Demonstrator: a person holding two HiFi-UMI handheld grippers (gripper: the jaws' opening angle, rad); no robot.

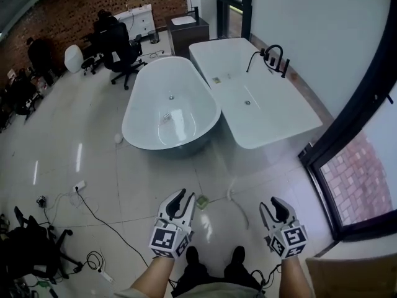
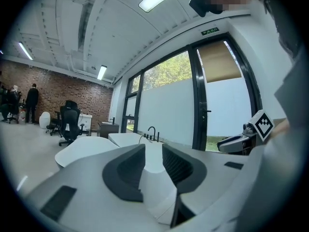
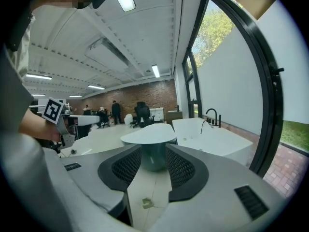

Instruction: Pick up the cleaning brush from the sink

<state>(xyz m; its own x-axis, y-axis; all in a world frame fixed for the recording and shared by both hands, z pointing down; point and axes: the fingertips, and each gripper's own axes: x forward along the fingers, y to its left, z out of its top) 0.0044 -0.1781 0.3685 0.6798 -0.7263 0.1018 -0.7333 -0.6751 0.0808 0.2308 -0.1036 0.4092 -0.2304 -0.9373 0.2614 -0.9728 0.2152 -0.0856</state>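
Head view: both grippers were down at the bottom edge, just past the person's shoes. The left gripper (image 1: 184, 197) had its jaws spread with nothing in them, and so did the right gripper (image 1: 273, 205). No cleaning brush showed anywhere. The only sink (image 1: 183, 20) I could find was the small white basin on a dark cabinet way up at the far end, behind the oval tub (image 1: 180, 92) and the rectangular tub (image 1: 273, 113). So the target sat straight ahead, well apart from both tools and a bit left of centre. I'd guess the left one was slightly better lined up, but it was close. The sink was too small to show whether the brush was in it, or which way its handle ran.

Left gripper view: the left gripper (image 2: 153, 149) pointed roughly level, with its dark pads apart and only tub and floor showing in the gap. The dark cabinet (image 2: 108, 128) showed far off, left of the jaw line, past the black faucet (image 2: 151, 132). Still no brush.

Right gripper view: the right gripper (image 3: 153, 153) was loose too, and the gap framed the oval tub (image 3: 149, 134) well beyond it, not touching. The second tub (image 3: 212, 139) lay off to its right. No brush here either, so walking round the tubs comes first, I reckon
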